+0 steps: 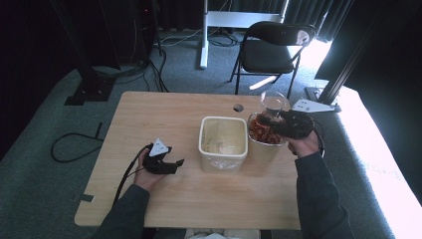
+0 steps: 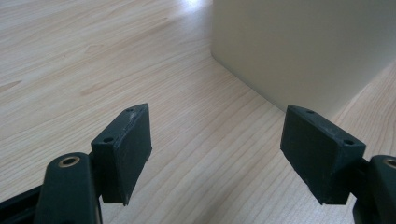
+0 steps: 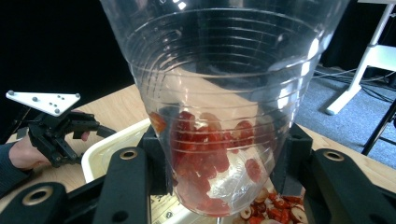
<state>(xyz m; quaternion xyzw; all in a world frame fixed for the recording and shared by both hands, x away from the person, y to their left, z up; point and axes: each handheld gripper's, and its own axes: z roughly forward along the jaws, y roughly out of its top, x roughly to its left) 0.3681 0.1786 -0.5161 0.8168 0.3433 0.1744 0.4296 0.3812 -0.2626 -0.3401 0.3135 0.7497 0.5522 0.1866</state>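
Work in hand: the person is scooping red dried fruit out of a full tub with a clear plastic cup, and the cream square container is standing ready beside it as the likely place to tip the fruit.
Right gripper: it is clamping the clear plastic cup between its jaws, holding it over the tub of red dried fruit, which is standing just right of the cream square container.
Cup contents: a small heap of red fruit pieces is sitting in the cup's lower part; most of the cup is standing empty.
Left gripper: its jaws are standing apart with nothing between them, and it is resting on the wooden table just left of the cream square container, whose pale wall is rising right ahead of it.
Done so far: one part-filled scoop is looking taken, judging by the fruit in the cup.
Left to do: I judge the cup is yet to be carried over the cream square container and emptied; the tub is looking nearly full.
Hard to make out: the cream square container's floor is showing only pale glare, so I cannot tell whether any fruit is lying in it.
Cut off: the tub's side is partly hiding behind the right gripper and hand.
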